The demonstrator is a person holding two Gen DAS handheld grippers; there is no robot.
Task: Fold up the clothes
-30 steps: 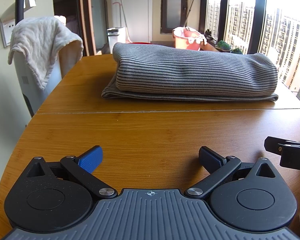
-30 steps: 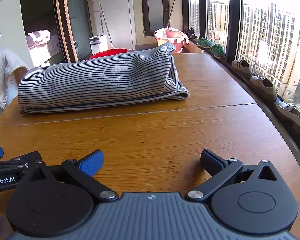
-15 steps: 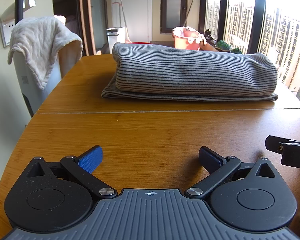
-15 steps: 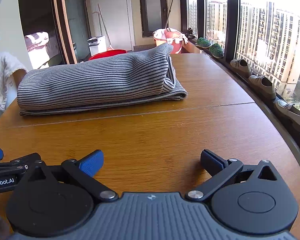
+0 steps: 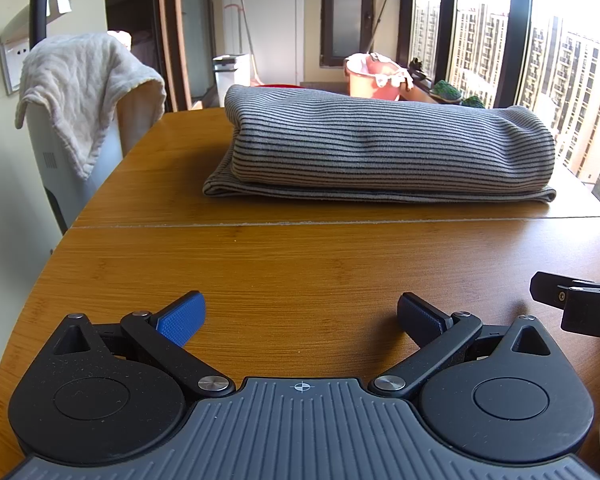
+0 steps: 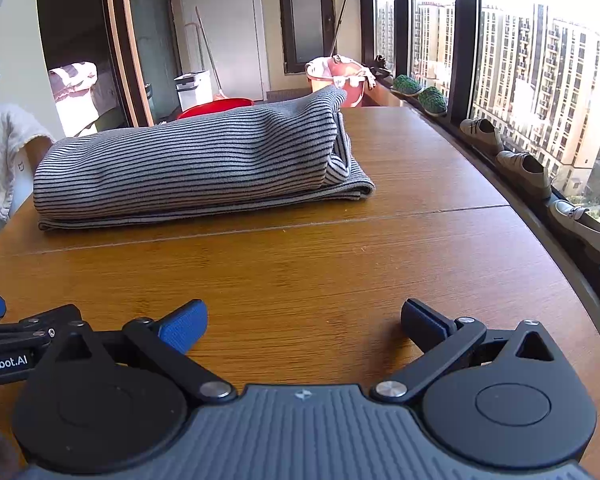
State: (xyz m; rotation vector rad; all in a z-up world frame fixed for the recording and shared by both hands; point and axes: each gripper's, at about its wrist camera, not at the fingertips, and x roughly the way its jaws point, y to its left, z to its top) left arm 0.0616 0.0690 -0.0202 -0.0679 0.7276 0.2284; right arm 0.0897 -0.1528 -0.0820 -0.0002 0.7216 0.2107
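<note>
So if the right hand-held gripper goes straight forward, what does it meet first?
Probably the folded grey striped garment, near its right end; only bare wooden table lies before it. The right hand-held gripper is open and empty.

Wooden table [image 5: 300, 264], folded striped garment [image 5: 380, 152] on top.

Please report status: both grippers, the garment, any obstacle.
Left gripper open, right gripper open, both empty. Striped garment folded on table. Nothing between.
</note>
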